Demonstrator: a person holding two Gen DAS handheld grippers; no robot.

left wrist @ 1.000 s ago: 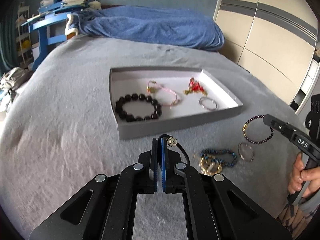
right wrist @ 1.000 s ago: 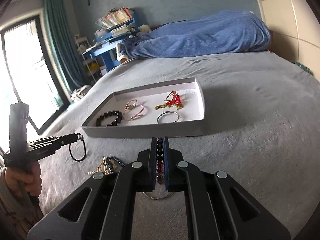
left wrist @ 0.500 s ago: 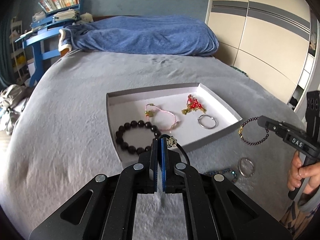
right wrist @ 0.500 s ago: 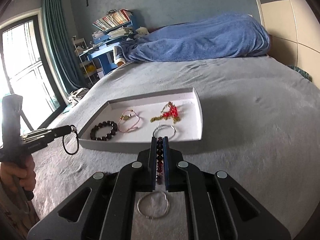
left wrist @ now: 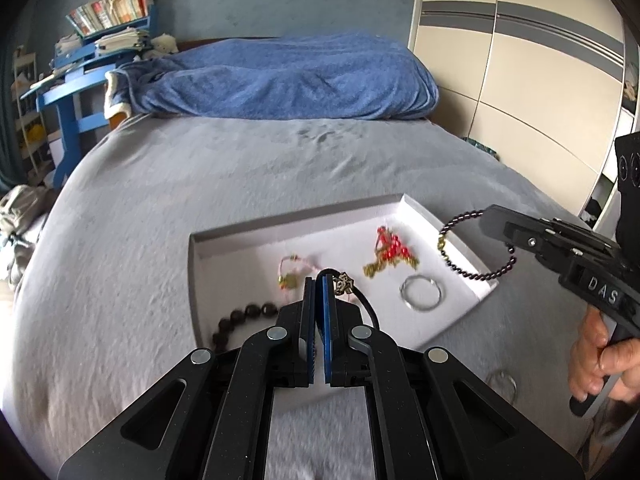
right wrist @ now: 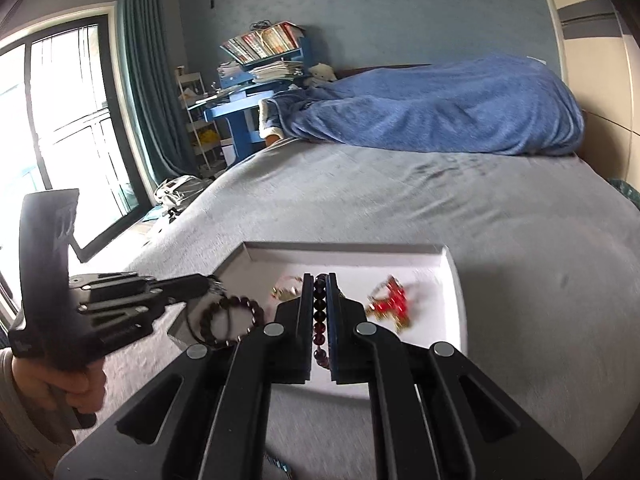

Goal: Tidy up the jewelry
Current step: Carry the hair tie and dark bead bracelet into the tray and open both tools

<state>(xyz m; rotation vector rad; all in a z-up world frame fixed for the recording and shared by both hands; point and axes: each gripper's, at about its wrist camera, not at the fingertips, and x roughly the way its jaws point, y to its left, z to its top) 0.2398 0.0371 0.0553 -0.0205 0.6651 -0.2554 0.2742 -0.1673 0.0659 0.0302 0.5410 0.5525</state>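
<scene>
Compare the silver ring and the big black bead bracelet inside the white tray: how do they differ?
The silver ring is a thin, smooth metal hoop; the black bead bracelet is a string of thick round beads. The ring is shiny and pale, the bracelet dark. The ring lies near the tray's right end in the left wrist view, the bracelet near its left end. Both lie flat in the white tray, and neither tool holds them.

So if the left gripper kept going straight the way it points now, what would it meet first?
Probably the floor of the white tray, about at the pink cord bracelet lying just beyond the left gripper, which is shut on a black cord bracelet. Depth is unclear, so this is a guess.
</scene>
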